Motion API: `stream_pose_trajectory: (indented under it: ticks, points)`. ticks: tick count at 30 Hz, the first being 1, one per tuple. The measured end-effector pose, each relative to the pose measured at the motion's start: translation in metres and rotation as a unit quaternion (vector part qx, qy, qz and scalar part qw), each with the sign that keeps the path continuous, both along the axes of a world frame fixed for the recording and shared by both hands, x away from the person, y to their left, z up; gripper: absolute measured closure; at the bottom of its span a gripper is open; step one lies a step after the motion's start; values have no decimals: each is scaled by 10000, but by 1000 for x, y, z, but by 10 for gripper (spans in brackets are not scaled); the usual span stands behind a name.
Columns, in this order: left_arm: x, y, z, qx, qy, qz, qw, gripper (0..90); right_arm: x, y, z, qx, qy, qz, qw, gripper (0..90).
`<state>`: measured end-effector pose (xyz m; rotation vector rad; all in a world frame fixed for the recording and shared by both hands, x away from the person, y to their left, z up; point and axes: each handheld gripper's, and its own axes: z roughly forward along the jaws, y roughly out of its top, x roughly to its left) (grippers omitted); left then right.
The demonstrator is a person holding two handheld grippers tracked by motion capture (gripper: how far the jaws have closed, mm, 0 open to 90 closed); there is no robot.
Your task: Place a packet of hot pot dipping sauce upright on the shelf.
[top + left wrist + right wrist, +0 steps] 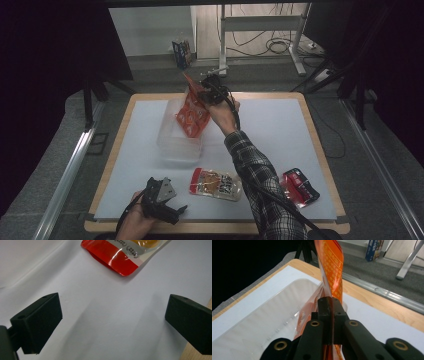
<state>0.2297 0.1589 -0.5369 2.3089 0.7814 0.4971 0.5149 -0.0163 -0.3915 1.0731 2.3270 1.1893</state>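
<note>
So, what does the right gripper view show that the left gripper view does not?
Right gripper view alone: the right gripper shut on an orange packet, above a clear plastic container, with the table's wooden edge and grey floor beyond. Left gripper view alone: the left gripper with jaws wide apart, nothing between them, and the red end of another packet. Both share the white mat.

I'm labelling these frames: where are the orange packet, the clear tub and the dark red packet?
orange packet (192,117), high view, its printed face.
clear tub (176,150), high view, near wall.
dark red packet (299,186), high view, its middle.
</note>
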Motion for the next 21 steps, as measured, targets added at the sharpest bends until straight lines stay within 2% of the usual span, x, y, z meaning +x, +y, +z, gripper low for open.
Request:
stream_pose_trajectory:
  ticks: [2,5,13,17,21]
  points:
    - [0,0,0,-7,0,5,10000,11,1,-1,4,6,-8,55,10000,807]
    - [0,0,0,4,-3,4,10000,11,2,-2,6,136,47,168,9998,603]
    - [0,0,0,13,-1,6,10000,11,1,-1,6,-114,-73,469,9988,259]
    - [0,0,0,21,6,3,10000,11,0,-4,6,-316,-172,723,9967,117]
    - [0,-1,0,25,7,4,10000,11,-3,-8,6,-450,-214,807,9955,42]
